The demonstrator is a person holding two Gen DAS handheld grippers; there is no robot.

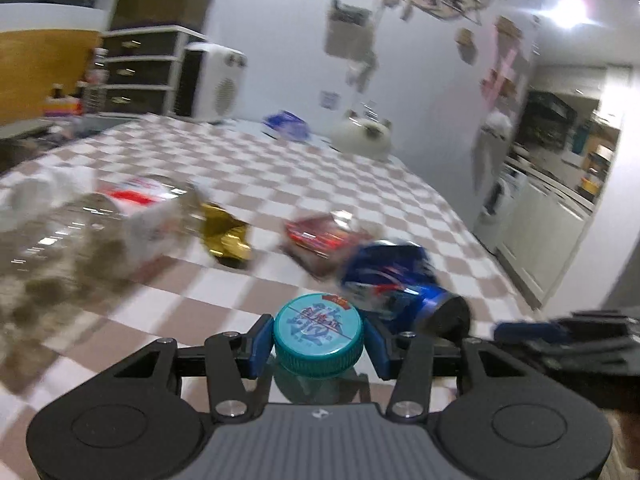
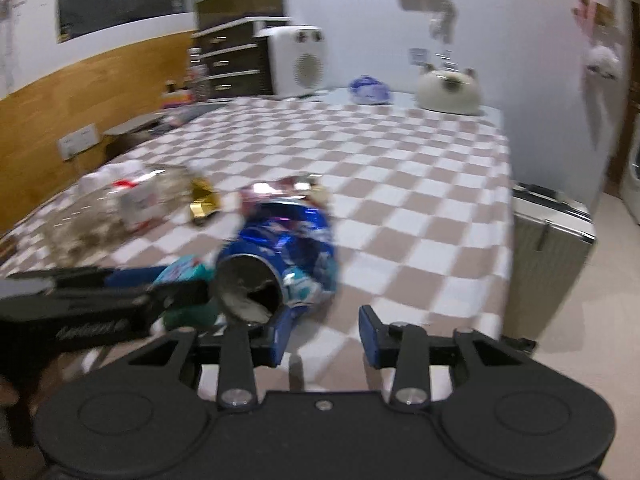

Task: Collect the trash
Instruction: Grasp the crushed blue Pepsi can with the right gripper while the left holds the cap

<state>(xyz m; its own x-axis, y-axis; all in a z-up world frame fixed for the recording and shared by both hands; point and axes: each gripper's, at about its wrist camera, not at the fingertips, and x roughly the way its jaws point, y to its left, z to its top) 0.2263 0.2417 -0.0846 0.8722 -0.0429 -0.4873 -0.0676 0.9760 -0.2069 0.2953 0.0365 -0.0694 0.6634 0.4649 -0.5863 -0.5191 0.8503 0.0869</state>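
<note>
My left gripper (image 1: 319, 346) is shut on the teal cap (image 1: 319, 330) of a bottle, with the blue pads pressing both its sides. The bottle's body is hidden below the jaws. Just beyond the cap a crushed blue can (image 1: 390, 280) lies on the checked tablecloth (image 1: 280, 184). In the right wrist view the same can (image 2: 286, 248) lies with its open mouth towards me, touching the left finger (image 2: 280, 334). My right gripper (image 2: 325, 332) is open and only tablecloth shows between its pads. The left gripper (image 2: 120, 296) with the teal cap (image 2: 182, 270) sits left of the can.
A red wrapper (image 1: 324, 236), a gold foil wrapper (image 1: 226, 236) and a crushed clear bottle (image 1: 100, 232) lie further back and to the left. A blue bag (image 2: 370, 88) and a white cat-shaped object (image 2: 448, 92) sit at the far end. A grey bin (image 2: 548, 256) stands off the table's right edge.
</note>
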